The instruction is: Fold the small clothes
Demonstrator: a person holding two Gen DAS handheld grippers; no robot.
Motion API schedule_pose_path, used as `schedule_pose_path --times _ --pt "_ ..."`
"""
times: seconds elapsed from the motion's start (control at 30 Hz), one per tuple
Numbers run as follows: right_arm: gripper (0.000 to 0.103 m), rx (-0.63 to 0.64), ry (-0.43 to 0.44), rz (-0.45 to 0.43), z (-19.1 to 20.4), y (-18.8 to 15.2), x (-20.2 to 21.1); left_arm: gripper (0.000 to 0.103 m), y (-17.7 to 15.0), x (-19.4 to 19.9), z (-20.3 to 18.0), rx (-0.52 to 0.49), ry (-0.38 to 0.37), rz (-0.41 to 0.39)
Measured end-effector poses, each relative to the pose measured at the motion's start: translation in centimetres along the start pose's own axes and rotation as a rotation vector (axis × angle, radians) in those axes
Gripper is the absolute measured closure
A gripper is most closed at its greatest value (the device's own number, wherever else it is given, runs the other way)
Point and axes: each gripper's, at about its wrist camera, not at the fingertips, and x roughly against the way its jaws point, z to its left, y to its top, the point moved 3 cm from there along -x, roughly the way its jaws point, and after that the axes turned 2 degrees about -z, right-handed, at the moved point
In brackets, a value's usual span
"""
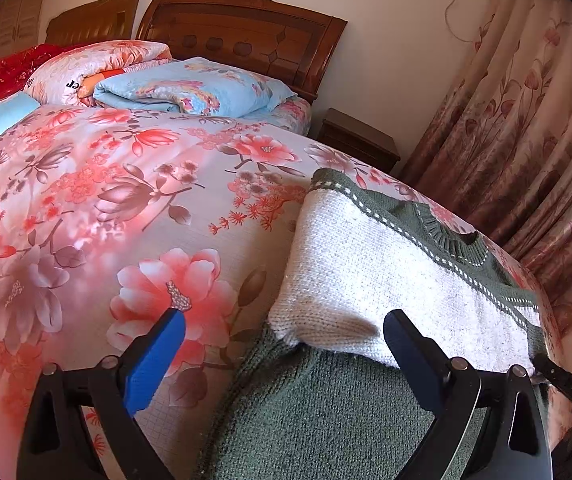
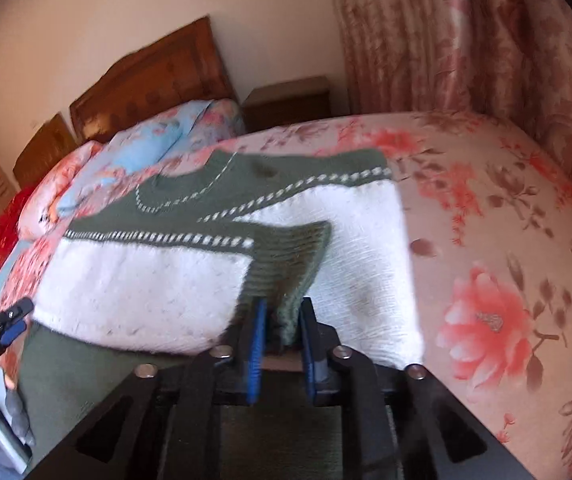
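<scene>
A small green and white knitted sweater (image 1: 386, 264) lies on the floral bed cover (image 1: 98, 208). My left gripper (image 1: 282, 328) is open, its blue fingers either side of the sweater's folded white corner, holding nothing. In the right wrist view the sweater (image 2: 146, 280) lies spread, one sleeve folded across the body. My right gripper (image 2: 282, 316) is shut on the green ribbed cuff (image 2: 286, 264) of that sleeve, lifted slightly over the white part. The left gripper (image 2: 6, 320) shows at the left edge of the right wrist view.
Folded quilts and pillows (image 1: 182, 84) lie by the wooden headboard (image 1: 246, 28). A dark nightstand (image 1: 358, 140) stands beside the bed. Floral curtains (image 1: 526, 120) hang to the right, close to the bed's edge. The floral cover (image 2: 486, 240) extends right of the sweater.
</scene>
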Motion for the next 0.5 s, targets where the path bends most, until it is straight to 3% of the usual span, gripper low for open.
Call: schedule_pose_path --times 0.1,0.2,0.3,0.37,0.5 --pt "0.080 0.007 -0.102 -0.030 0.8 0.8 1.4 0.000 0.0 -0.1 0.0 -0.003 0.003 0.001" --pt "0.076 0.126 -0.100 -0.097 3.5 1.1 2.5 0.000 0.0 -0.2 -0.1 -0.009 0.007 0.001" --pt "0.074 0.266 -0.070 -0.042 6.5 0.2 0.5 0.000 0.0 -0.1 -0.1 -0.013 0.012 -0.003" --pt "0.074 0.311 -0.104 0.005 7.0 -1.0 -1.2 0.000 0.0 -0.1 -0.2 -0.017 0.017 -0.005" --pt "0.070 0.298 -0.134 -0.042 6.8 -1.3 -0.8 0.000 -0.1 0.1 -0.3 -0.025 0.020 -0.012"
